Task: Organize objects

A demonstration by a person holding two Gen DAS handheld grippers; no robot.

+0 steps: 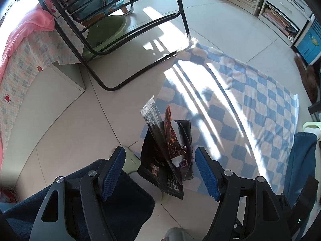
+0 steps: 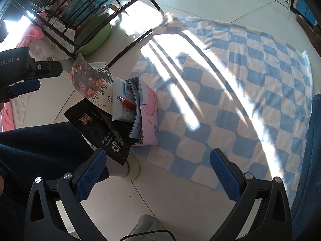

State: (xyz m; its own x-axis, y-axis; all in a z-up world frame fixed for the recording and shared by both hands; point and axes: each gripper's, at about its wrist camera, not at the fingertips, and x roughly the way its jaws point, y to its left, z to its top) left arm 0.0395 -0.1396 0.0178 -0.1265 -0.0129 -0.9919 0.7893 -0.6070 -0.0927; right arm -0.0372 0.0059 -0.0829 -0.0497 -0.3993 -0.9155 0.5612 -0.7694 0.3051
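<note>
A pale tiled floor (image 1: pixel 210 26) takes slatted sunlight, and a blue-and-cream checked cloth (image 2: pixel 250 84) lies spread on it. A black metal chair frame (image 1: pixel 120 40) stands at the cloth's far corner with a green basin (image 1: pixel 108 32) under it, and low shelves (image 1: pixel 270 6) of books line the far side.

At the cloth's near left edge sits a small dark box (image 1: pixel 187 140), open at the top and stuffed with packets. In the left wrist view a clear-topped sachet (image 1: pixel 151 118) and a brown patterned packet (image 1: pixel 170 128) stand on end in it, their long axes leaning up and away toward the chair. A black pouch (image 2: pixel 104 128) lies against the box's near side, its long axis running toward the camera, over the person's denim-clad knee (image 2: pixel 40 144). In the right wrist view a white tissue pack (image 2: pixel 122 102) stands in the box with a red pen (image 2: pixel 126 102) across it, silver tip pointing left. A pink packet (image 2: pixel 150 110) lies flat just right of the box.

The left gripper (image 1: pixel 160 172) hangs above the box, pointing down, jaws well apart and holding nothing. The right gripper (image 2: pixel 158 172) is over the cloth's near edge, jaws spread wide and empty.
</note>
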